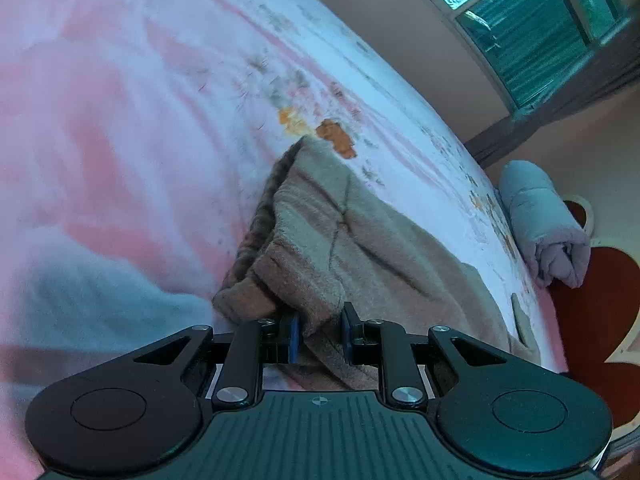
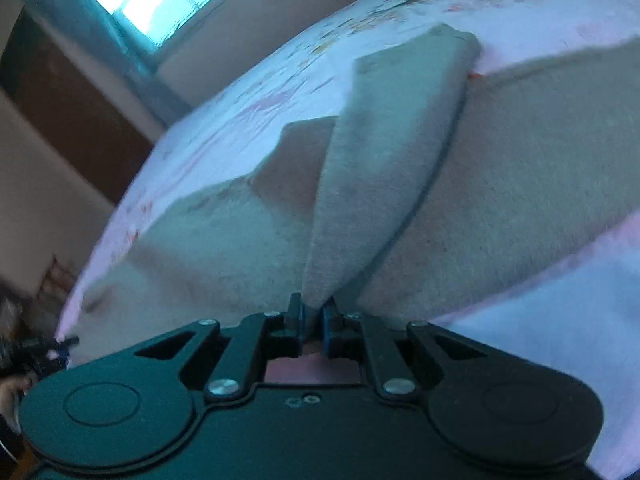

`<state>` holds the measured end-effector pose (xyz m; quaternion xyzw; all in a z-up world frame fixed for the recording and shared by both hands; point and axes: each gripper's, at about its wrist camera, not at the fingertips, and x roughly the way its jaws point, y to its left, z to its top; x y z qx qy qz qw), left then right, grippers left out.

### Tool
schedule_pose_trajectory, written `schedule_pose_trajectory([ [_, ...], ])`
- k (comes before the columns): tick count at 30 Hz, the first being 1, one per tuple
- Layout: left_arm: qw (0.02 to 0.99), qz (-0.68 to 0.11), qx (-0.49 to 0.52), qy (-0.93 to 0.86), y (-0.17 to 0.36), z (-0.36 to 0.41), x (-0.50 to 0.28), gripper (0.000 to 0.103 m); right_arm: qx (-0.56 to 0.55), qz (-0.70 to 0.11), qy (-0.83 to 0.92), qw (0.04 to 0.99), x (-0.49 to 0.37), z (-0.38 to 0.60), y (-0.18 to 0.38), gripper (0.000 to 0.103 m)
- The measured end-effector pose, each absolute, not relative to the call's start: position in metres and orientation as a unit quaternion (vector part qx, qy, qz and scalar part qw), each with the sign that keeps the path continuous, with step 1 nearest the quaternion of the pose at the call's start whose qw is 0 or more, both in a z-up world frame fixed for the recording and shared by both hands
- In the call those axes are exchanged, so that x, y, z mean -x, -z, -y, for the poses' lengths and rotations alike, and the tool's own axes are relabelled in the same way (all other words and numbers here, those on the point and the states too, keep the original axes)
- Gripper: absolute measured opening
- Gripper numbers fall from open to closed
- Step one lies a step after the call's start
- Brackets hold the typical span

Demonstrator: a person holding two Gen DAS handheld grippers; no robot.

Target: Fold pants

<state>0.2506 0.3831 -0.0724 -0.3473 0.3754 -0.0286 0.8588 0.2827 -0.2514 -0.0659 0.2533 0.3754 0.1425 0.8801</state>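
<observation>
A bed (image 1: pixel 120 120) with a pink-and-white floral cover carries beige fleece pants (image 1: pixel 360 240), partly folded.

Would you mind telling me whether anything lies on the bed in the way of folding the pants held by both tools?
Nothing visible does. The beige fleece pants lie on bare pink floral bedsheet; the rolled grey cloth sits off at the bed's edge.

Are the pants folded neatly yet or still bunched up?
Still bunched. The pants lie rumpled on the bed, with one part pinched up in the right claw.
</observation>
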Motion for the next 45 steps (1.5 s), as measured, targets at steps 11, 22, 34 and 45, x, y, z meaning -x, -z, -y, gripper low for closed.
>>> schedule_pose_trajectory([
  [11, 0.861, -0.398, 0.314, 0.028, 0.071, -0.382, -0.257, 0.021, -0.229, -0.383, -0.137, 0.884, -0.289, 0.249, 0.067, 0.0],
  [22, 0.914, -0.355, 0.181, -0.075, 0.028, -0.353, -0.235, 0.103, -0.262, -0.34, -0.117, 0.896, -0.27, 0.27, 0.049, 0.023],
  [34, 0.936, -0.313, 0.093, -0.131, 0.022, -0.211, -0.226, 0.103, -0.168, -0.292, -0.084, 0.938, -0.275, 0.288, 0.005, 0.028],
  [45, 0.913, -0.382, 0.01, -0.144, 0.066, -0.15, -0.253, 0.103, 0.08, -0.343, -0.074, 0.933, -0.364, 0.215, 0.005, 0.038],
])
